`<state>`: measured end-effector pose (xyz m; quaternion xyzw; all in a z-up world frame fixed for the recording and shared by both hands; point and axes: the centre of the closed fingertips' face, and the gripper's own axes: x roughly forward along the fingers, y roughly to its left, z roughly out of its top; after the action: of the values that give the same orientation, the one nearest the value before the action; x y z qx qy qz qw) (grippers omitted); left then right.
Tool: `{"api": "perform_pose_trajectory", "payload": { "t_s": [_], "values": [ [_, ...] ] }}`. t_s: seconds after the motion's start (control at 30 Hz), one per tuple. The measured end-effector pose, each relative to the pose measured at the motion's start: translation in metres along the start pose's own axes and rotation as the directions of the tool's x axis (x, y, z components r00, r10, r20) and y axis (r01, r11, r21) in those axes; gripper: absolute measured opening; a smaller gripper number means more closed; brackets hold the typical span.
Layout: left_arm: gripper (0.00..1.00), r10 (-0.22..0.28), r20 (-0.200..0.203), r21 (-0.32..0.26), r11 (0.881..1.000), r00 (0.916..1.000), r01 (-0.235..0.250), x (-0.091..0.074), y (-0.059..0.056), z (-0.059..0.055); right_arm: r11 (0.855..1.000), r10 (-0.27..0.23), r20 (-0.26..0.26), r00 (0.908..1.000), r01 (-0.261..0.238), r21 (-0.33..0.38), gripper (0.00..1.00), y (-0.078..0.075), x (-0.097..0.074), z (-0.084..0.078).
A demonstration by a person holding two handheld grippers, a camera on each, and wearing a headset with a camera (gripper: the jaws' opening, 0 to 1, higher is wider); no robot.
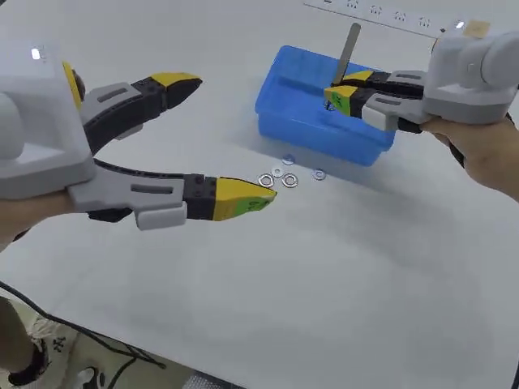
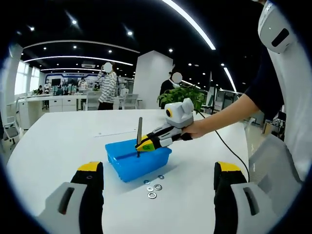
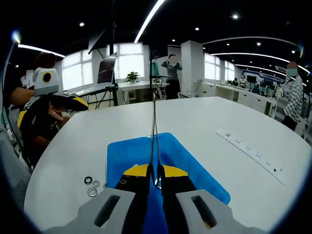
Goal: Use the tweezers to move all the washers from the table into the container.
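Left gripper [image 1: 231, 139], jaws spread wide, hovers beside the washers [image 1: 280, 177] on the table [image 1: 340, 284]. Right gripper [image 1: 338, 91] pinches upright tweezers [image 1: 350, 47] over the blue container [image 1: 308, 131]; its contents can't be made out.

I read the container [image 1: 316, 136] as smooth blue plastic with a soft gloss. Washers [image 1: 280, 178]: bright bare metal. Tweezers [image 1: 349, 49]: dull grey metal, probably brushed; too small to confirm. Table [image 1: 340, 275]: white, matt, smooth. Left gripper [image 1: 231, 139]: matt grey and black plastic, yellow tips.
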<state>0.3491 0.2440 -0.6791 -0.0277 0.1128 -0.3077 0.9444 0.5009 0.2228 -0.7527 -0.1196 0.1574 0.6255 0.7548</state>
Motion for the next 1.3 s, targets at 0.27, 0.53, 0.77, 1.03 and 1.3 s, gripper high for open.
{"api": "perform_pose_trajectory", "payload": {
  "t_s": [0.27, 0.53, 0.77, 1.03, 1.3],
  "values": [
    [0.99, 0.007, 0.013, -0.008, 1.0, 0.9999, -0.006, -0.004, 0.006, 0.001, 1.0, -0.006, -0.006, 1.0, 0.006, 0.003, 0.1, -0.001, 0.001, -0.001],
    [0.99, 0.015, 0.01, -0.012, 1.0, 0.9998, -0.015, -0.005, 0.001, 0.002, 0.999, -0.02, -0.002, 0.9998, 0.02, 0.043, 0.1, -0.006, 0.0, -0.004],
    [0.99, 0.014, 0.006, -0.013, 1.0, 0.9999, -0.014, -0.006, 0.001, 0.0, 0.998, -0.033, 0.005, 0.9995, 0.033, 0.045, 0.09, -0.006, -0.005, -0.001],
    [0.99, 0.018, 0.052, -0.027, 0.999, 0.9985, -0.017, -0.001, 0.012, 0.011, 1.0, -0.03, -0.003, 0.9995, 0.03, 0.005, 0.07, 0.002, -0.012, 0.008],
    [0.92, -0.026, 0.158, 0.021, 1.0, 0.9871, 0.023, 0.026, 0.014, 0.05, 0.994, 0.025, -0.021, 0.9995, -0.027, -0.102, 0.08, 0.021, -0.018, 0.016]
  ]
}}
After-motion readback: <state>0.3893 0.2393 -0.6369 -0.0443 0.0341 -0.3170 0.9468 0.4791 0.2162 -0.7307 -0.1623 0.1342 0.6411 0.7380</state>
